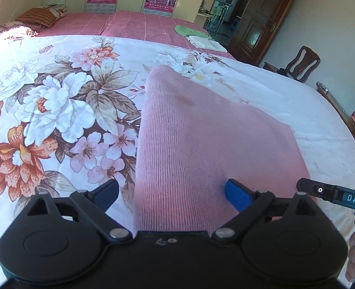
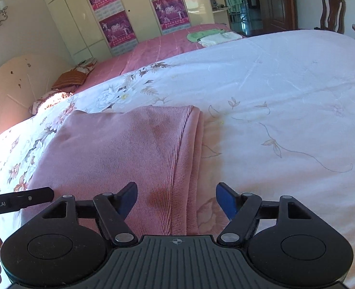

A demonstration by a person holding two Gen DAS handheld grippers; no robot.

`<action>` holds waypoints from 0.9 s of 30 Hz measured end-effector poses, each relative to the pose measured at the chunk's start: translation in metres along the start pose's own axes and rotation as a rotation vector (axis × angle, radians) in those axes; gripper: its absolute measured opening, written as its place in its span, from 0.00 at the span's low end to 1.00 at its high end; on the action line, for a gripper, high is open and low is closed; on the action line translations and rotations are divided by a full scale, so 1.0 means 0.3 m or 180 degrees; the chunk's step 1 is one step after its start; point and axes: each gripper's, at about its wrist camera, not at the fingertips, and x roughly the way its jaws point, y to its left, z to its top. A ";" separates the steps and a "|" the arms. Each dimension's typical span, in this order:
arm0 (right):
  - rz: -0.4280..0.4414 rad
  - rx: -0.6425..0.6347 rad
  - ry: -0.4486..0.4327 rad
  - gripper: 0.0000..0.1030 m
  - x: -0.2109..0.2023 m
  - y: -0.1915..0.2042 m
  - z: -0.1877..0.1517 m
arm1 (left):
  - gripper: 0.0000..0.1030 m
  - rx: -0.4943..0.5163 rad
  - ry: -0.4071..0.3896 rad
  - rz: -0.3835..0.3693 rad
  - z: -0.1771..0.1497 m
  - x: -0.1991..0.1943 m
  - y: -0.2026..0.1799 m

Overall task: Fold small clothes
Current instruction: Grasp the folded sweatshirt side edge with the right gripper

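Note:
A pink ribbed knit garment [image 1: 201, 139] lies folded flat on the floral bedspread [image 1: 57, 101]. My left gripper [image 1: 172, 193] is open, its blue-padded fingers straddling the garment's near left edge. In the right wrist view the same garment [image 2: 119, 149] shows with its stacked folded edges on the right side. My right gripper [image 2: 176, 200] is open over the garment's near right edge, one finger over the cloth, the other over the bedspread [image 2: 285, 110]. Neither gripper holds anything.
A second bed with a pink cover [image 1: 134, 24] lies beyond, with a green cloth [image 1: 189, 30] and a white cloth [image 1: 206, 42] on it. Pillows [image 1: 40, 16] lie at its head. A wooden chair [image 1: 300, 63] and door [image 1: 268, 12] stand at the right.

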 end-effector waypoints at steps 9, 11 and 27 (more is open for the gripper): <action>0.0193 0.0063 0.0047 0.69 0.046 -0.021 0.013 | 0.87 -0.0040 0.0162 -0.0268 0.010 0.070 -0.011; 0.0103 0.0026 -0.0054 0.69 0.027 -0.017 0.019 | 0.89 -0.0031 0.0149 -0.0243 0.015 0.068 -0.010; 0.0074 0.0047 -0.0196 0.28 0.075 -0.014 0.120 | 0.86 -0.0058 0.0041 -0.0269 0.036 0.092 -0.007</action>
